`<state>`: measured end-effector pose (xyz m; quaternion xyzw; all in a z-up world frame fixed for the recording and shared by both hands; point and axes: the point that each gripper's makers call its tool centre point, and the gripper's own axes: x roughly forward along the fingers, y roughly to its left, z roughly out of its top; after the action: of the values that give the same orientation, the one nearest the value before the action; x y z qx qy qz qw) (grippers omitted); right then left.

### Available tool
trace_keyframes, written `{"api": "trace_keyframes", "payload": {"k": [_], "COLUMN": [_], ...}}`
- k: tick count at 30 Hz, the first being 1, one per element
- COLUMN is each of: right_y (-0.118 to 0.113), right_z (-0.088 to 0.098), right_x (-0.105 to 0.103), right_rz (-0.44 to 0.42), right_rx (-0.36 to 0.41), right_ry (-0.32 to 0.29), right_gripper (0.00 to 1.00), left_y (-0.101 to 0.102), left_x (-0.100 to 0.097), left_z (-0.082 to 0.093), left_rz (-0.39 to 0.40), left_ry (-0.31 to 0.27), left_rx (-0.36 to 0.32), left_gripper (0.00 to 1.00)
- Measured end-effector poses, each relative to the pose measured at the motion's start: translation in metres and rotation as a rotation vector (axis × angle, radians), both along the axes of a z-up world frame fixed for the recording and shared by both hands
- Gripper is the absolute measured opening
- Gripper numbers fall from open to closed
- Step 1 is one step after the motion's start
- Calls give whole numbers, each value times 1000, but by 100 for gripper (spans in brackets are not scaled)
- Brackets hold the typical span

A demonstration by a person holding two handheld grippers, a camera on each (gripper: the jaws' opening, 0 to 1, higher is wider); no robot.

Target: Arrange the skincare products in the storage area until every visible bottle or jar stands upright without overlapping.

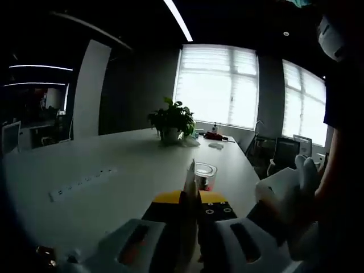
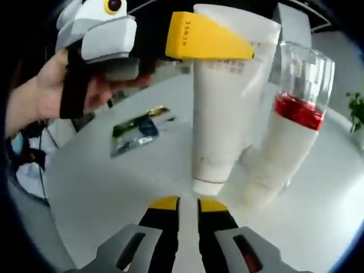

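White tube [image 1: 190, 181] shows edge-on, pinched between the jaws of the left hand-held gripper [image 1: 190, 200] above the table [image 1: 114, 165]. Right gripper view: the right hand-held gripper [image 2: 188, 202] hangs nearly closed and empty; the tube hangs cap-down beside a red-banded bottle [image 2: 287, 131].

Tube [image 2: 219, 108] hangs beside bottle [image 2: 284, 131] standing on table [image 2: 114, 187].

The other gripper [image 2: 210, 40] clamps a white plastic squeeze tube [image 2: 219, 114] beside a clear-capped, red-banded white bottle [image 2: 284, 136].
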<state>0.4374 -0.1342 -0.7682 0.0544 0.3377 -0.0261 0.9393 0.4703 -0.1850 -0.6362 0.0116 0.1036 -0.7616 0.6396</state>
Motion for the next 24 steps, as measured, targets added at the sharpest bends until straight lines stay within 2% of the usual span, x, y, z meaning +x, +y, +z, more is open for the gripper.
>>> {"api": "trace_keyframes", "payload": {"k": [5,7,10,12,17,24], "right_y": [6,10,7,6,10,5], "right_z": [1,1,-4,-4,-5,-6], "right_x": [11,18,22,25,28,26], "right_rz": [-13,-39,-56,-59,-77,-84], "right_rx": [65,120,98,51,30,6], "right_ry": [-51,-92,-90,-91,-89,-82], "right_gripper": [1,1,0,0,0,1], "left_y": [-2,-1,0,0,1,4], "left_x": [-2,-3,-2,-3,-5,-4], "left_z": [1,0,1,1,1,-1], "left_rz": [2,5,13,10,-7,-17], "left_ry": [19,34,48,51,55,90], "left_rx": [-17,-29,-36,-40,-40,-37], "left_gripper": [13,13,13,13,14,14]}}
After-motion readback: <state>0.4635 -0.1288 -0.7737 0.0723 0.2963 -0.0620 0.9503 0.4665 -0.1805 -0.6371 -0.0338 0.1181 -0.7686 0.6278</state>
